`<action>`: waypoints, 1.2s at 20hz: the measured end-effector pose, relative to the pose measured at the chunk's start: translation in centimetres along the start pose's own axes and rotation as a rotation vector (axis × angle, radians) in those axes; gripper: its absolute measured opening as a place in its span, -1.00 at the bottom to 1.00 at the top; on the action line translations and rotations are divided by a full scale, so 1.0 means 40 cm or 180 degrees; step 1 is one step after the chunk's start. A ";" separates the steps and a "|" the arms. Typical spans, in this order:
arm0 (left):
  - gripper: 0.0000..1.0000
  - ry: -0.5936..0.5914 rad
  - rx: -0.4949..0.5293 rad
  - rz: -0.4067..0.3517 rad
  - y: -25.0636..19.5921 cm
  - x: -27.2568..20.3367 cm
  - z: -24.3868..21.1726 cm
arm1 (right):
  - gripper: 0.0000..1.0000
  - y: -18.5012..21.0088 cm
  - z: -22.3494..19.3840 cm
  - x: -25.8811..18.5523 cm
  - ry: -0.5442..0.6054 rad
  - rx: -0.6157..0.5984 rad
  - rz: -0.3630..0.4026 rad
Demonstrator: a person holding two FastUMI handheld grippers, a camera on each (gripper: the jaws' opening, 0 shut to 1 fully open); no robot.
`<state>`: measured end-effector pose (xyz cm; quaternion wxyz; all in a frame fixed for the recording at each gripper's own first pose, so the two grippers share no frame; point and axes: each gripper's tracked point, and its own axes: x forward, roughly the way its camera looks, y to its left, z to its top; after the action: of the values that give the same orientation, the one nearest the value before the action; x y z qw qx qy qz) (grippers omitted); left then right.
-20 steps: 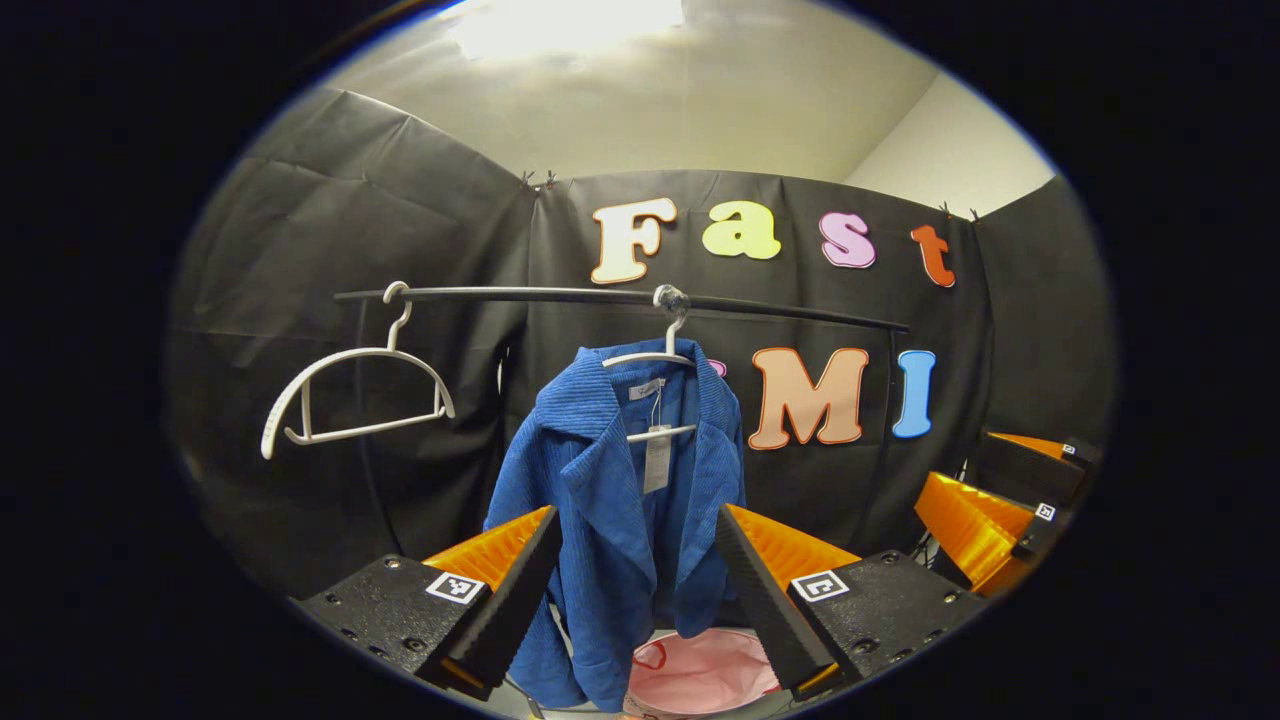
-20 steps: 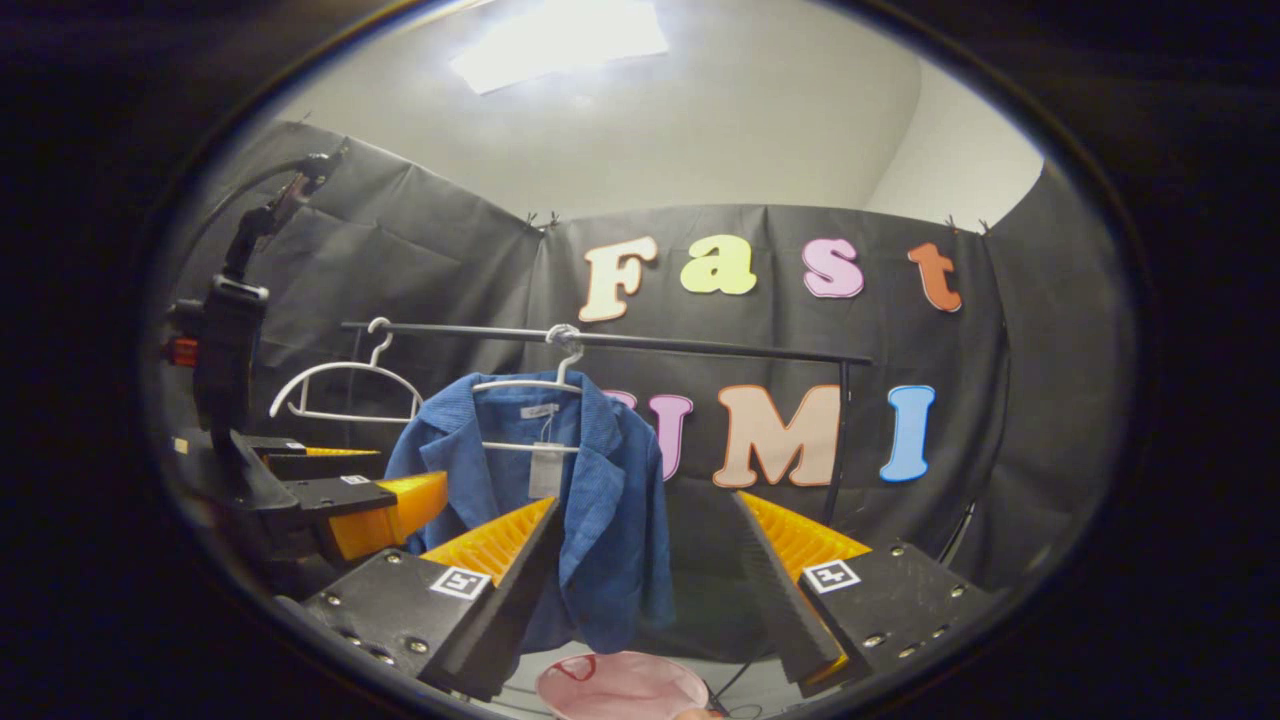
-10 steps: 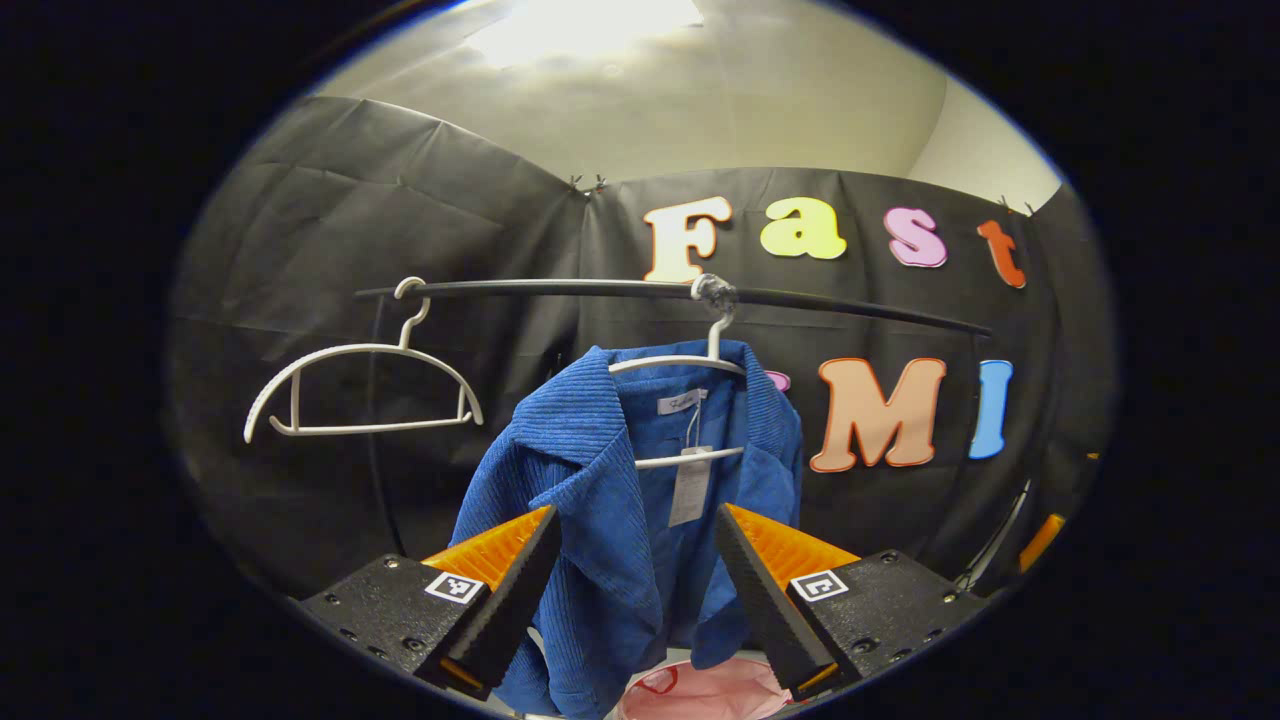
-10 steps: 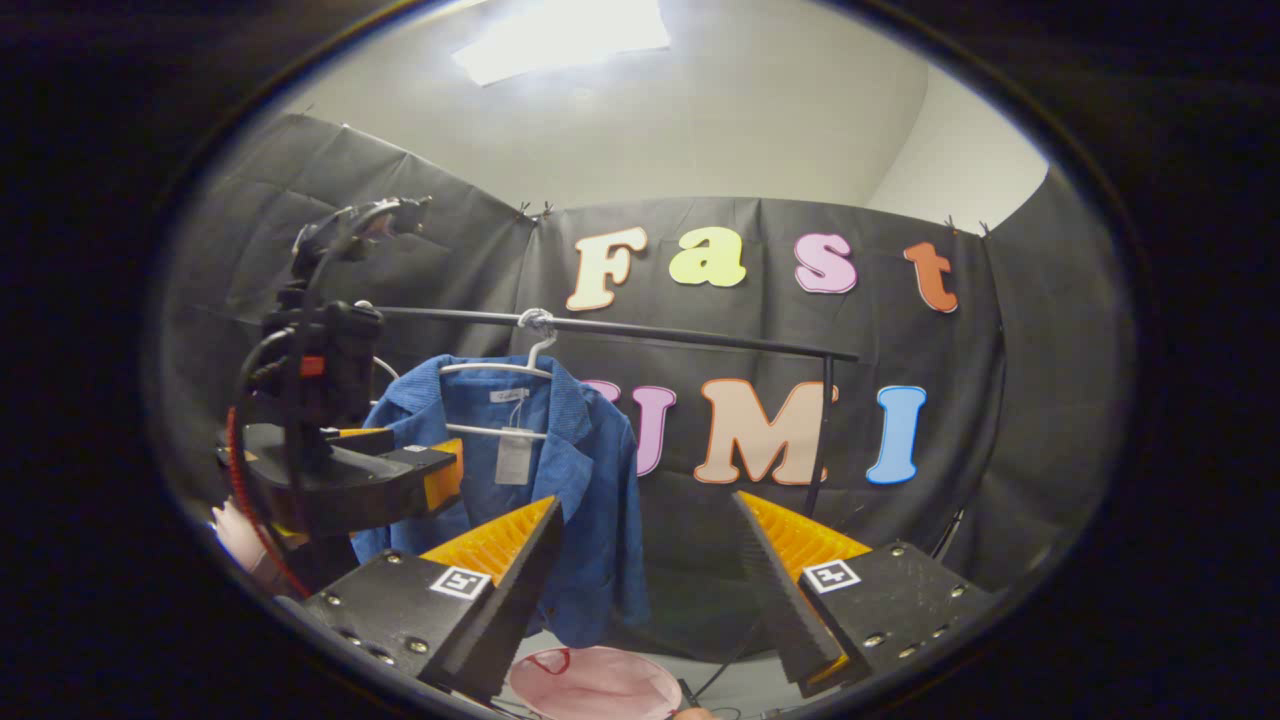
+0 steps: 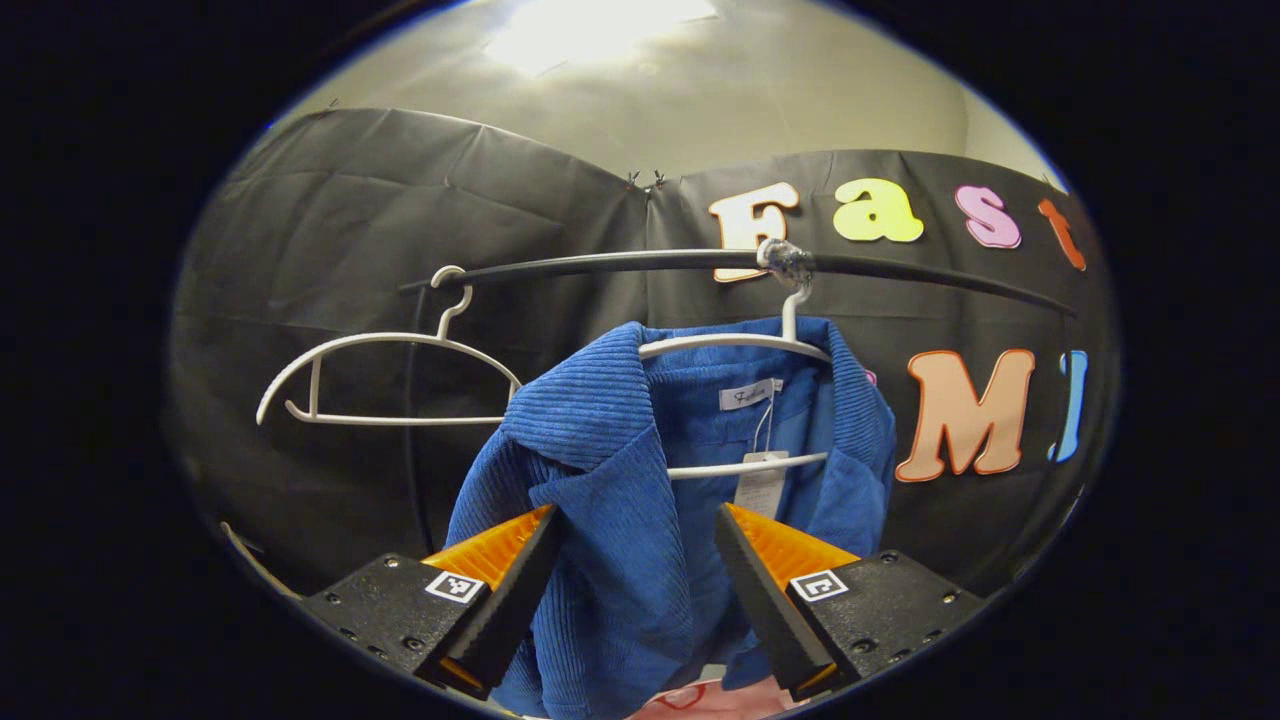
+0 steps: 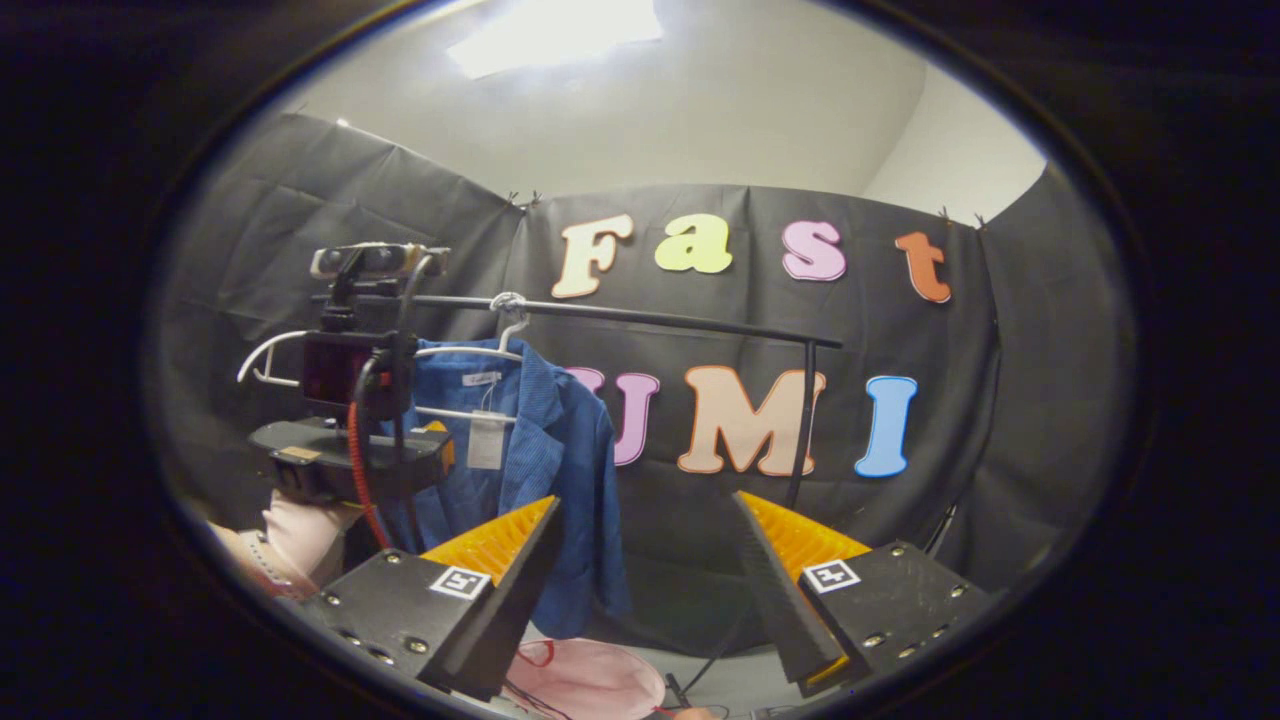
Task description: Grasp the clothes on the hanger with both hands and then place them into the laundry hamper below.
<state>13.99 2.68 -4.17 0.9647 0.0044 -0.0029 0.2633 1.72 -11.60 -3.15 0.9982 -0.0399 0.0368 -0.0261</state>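
My left gripper (image 5: 632,580) gapes wide, its fingers flanking the blue jacket (image 5: 620,500) without pinching it. My right gripper (image 6: 645,580) is wide too, empty. The jacket hangs on a white hanger (image 5: 735,345), pink hamper (image 6: 590,680) below.

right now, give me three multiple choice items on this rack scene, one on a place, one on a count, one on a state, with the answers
1. Where is the pink hamper?
A. below the blue jacket
B. on top of the rail
C. hung on the empty hanger

2. How many white hangers hang on the black rail?
A. one
B. two
C. four

3. How do the left gripper jaws stand?
A. shut on the jacket
B. shut on the rail
C. open, jacket between the fingers

Answers:
1 A: the right gripper view shows it under the jacket's hem.
2 B: the empty hanger and the jacket's hanger.
3 C: a clear gap separates the fingers, neither pressing the cloth.
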 end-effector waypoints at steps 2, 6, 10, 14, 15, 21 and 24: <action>0.70 0.0053 0.0045 0.0095 0.010 0.013 -0.017 | 0.96 -0.002 0.001 0.002 -0.0007 -0.0035 0.0037; 0.03 0.0098 0.0078 0.0180 0.041 0.027 -0.031 | 0.95 0.021 -0.011 0.009 0.0022 -0.0001 0.0138; -0.72 0.0104 0.0070 0.0115 0.064 0.032 -0.034 | 0.87 0.058 -0.014 0.023 0.0024 -0.0034 0.0275; -0.96 0.0070 0.0047 -0.0109 0.063 0.026 -0.026 | 0.87 0.112 -0.015 0.056 0.0005 -0.0017 0.0406; -0.99 0.0074 0.0063 -0.0173 0.062 0.024 -0.025 | 0.87 0.126 -0.013 0.068 -0.0003 -0.0020 0.0426; -0.99 0.0152 0.0013 -0.0528 0.067 -0.006 -0.022 | 1.00 0.211 -0.029 0.186 0.0057 0.0081 0.0492; -0.99 0.0205 -0.0008 -0.0760 0.067 -0.017 -0.017 | 0.96 0.249 -0.027 0.269 0.0057 0.0054 0.0530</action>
<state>12.05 4.65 -4.85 0.9888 -0.0050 0.0283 0.1466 12.83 -2.35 -5.79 0.9968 -0.0280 0.0487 0.0563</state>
